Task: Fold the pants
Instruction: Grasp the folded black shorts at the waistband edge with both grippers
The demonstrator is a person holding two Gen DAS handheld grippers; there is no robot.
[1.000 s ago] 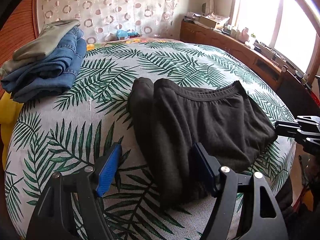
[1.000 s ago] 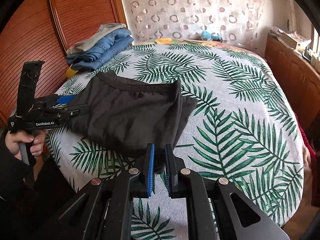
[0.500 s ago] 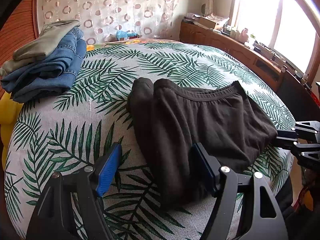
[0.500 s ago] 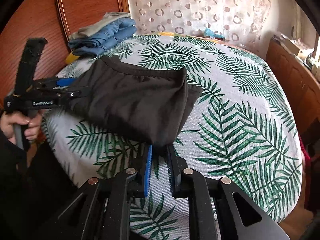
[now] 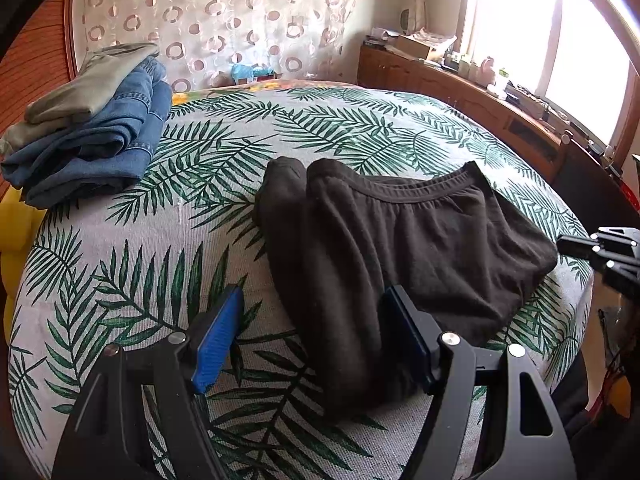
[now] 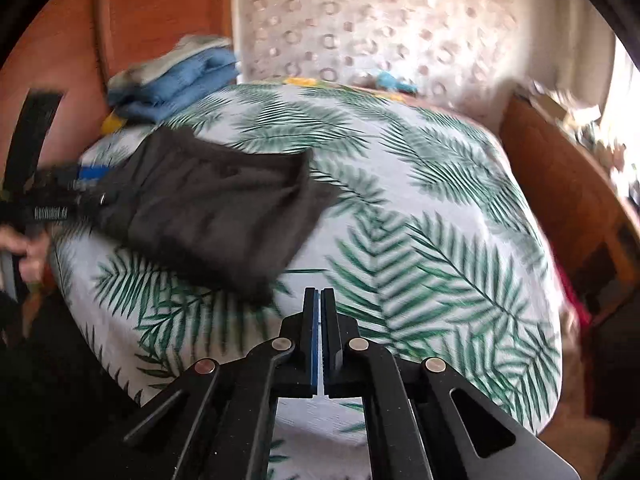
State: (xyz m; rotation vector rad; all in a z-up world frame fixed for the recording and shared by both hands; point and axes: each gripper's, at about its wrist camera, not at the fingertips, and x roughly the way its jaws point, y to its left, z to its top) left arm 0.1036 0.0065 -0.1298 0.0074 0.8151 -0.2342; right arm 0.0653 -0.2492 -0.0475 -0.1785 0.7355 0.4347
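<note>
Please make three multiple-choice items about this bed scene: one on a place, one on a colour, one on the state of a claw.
1. Where does the stack of folded clothes lie?
A. beside the window
B. at the bed's far left corner
C. on the black pants

2. What colour are the pants being folded?
A. black
B. blue
C. olive

3. How does the left claw stand?
A. shut on the pants
B. shut on nothing
C. open

Answers: 1 B, the stack sits by the wooden panel; 2 A, the spread garment is black; 3 C, its blue pads stand wide apart, while the right claw is shut, holding nothing.
</note>
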